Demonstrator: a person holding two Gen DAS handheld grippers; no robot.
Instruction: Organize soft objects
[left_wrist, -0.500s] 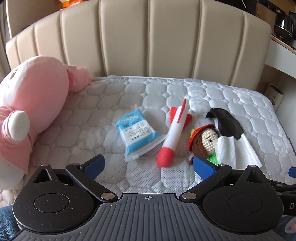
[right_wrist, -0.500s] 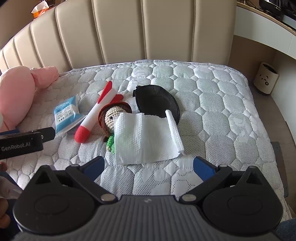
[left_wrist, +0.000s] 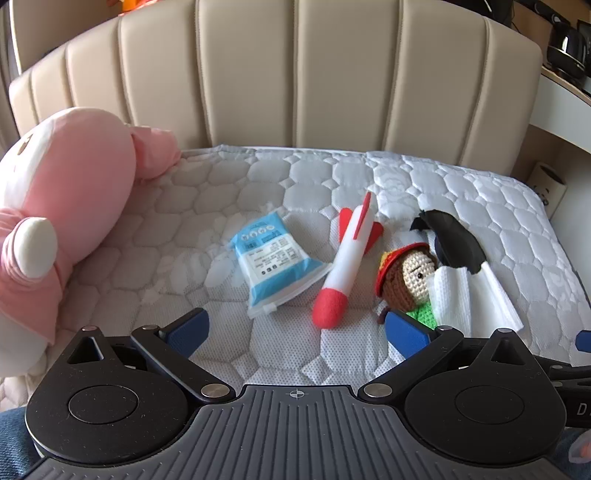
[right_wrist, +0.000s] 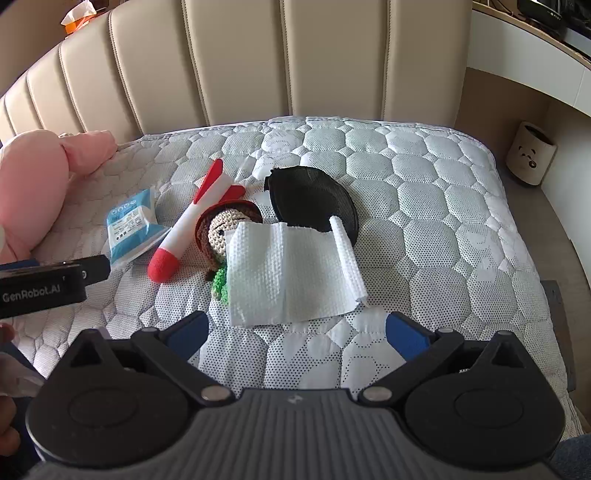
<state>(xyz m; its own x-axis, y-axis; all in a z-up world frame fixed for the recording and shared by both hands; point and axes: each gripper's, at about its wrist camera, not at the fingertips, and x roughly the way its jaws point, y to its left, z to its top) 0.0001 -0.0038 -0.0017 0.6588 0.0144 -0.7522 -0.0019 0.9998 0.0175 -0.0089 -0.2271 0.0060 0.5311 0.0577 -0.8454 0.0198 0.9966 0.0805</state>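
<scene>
On the quilted mattress (left_wrist: 280, 184) lie a blue tissue pack (left_wrist: 271, 260), a red-and-white plush rocket (left_wrist: 347, 262), a crocheted doll (left_wrist: 408, 275) with a red hat, and a black mesh piece (left_wrist: 456, 243). A white paper towel (right_wrist: 291, 273) covers the doll's (right_wrist: 218, 236) body and part of the black piece (right_wrist: 314, 201). My left gripper (left_wrist: 295, 328) is open, low and in front of the tissue pack and rocket. My right gripper (right_wrist: 295, 330) is open just short of the towel's near edge. A large pink plush (left_wrist: 62, 206) rests at the left.
A padded beige headboard (left_wrist: 295, 74) stands behind the mattress. A small panda-print bin (right_wrist: 530, 155) sits on the floor at the right, below a white shelf (right_wrist: 532, 62). The left gripper's body (right_wrist: 44, 286) shows at the left edge of the right wrist view.
Both grippers have held almost still; the objects on the mattress have not moved.
</scene>
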